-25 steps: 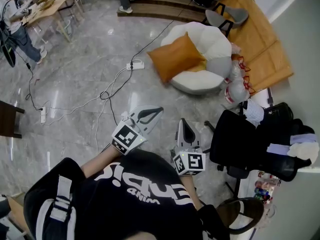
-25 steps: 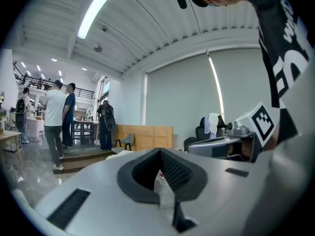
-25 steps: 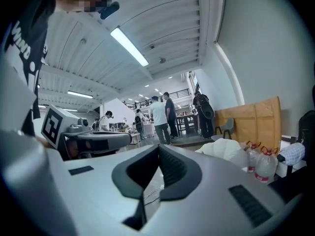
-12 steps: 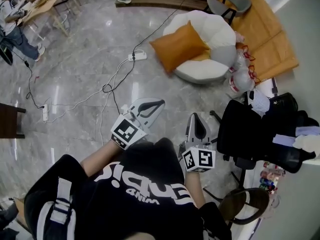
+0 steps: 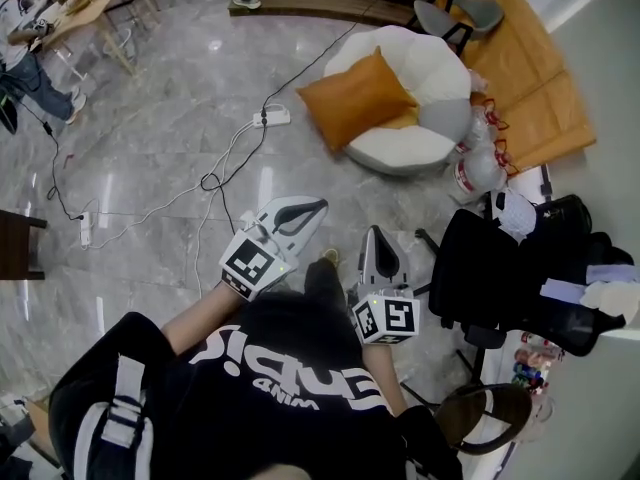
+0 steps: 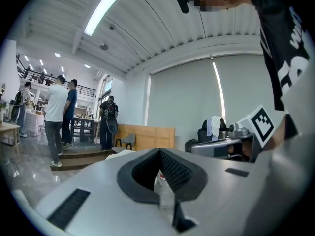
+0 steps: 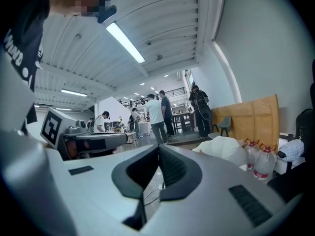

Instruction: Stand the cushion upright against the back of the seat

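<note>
Left claw [image 5: 320, 206], right claw [image 5: 372, 234]: closed, empty, level, well apart from cushion [image 5: 357, 96].

Both bare forearms [image 5: 192, 326] reach forward from the torso, holding the left tongs [image 5: 318, 208] and the right tongs [image 5: 371, 233] side by side, roughly level, each with its jaws pressed together.

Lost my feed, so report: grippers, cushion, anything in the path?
Left gripper, right gripper: shut, empty. Orange cushion lying across white seat, not upright, out of reach. Cables on floor between.
</note>
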{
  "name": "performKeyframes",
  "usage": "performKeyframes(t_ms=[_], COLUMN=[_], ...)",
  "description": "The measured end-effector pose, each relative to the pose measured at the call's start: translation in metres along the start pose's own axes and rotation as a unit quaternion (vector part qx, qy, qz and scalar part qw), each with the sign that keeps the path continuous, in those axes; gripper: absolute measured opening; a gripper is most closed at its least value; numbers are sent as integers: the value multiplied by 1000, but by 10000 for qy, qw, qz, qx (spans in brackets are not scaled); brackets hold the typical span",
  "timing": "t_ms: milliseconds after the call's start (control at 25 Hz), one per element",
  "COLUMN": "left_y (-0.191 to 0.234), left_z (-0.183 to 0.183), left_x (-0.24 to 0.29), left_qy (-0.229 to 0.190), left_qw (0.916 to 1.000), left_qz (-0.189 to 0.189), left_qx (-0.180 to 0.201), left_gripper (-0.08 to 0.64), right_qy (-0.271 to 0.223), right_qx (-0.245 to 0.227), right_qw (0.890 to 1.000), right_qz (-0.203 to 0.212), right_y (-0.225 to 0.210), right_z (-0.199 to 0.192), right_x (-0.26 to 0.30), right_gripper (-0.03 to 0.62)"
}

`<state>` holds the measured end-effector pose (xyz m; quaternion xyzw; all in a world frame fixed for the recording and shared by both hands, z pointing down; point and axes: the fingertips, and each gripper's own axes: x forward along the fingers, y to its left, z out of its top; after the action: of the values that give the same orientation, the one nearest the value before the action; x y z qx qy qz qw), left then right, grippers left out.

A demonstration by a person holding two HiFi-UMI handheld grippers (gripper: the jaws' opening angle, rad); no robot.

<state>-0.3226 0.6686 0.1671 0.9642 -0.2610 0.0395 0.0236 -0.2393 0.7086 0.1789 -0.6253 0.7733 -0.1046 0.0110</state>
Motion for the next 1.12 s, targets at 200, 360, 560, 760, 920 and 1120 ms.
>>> performKeyframes(t_ms=[200,360,560,760,920,1120], left_y=[13,24,37,55,62,68], left_z=[2,3,11,18,20,27], left_x=[25,48,83,112,134,171], left_qy=[17,-9,42,68,116,153], left_qw=[10000,9999,9999,9998,9997,9996], left_qz=[-50,-63,-38,97,119,184], left_qx=[-40,-140,-105,-127,-162,-154], left_gripper=[8,8,8,8,8,8], right_qy=[26,32,57,30,29,8], right_qx=[6,6,27,16,71,106], right_qw=[10000,9999,10000,10000,10000,9999], right_qz=[-52,-96,-36,45,18,13], right_y=[-23,-45,-71,-92,-112,-144], right_z=[7,11,18,28,32,40], right_x=[19,35,60,85,96,106], right_gripper=[20,20,20,20,20,20])
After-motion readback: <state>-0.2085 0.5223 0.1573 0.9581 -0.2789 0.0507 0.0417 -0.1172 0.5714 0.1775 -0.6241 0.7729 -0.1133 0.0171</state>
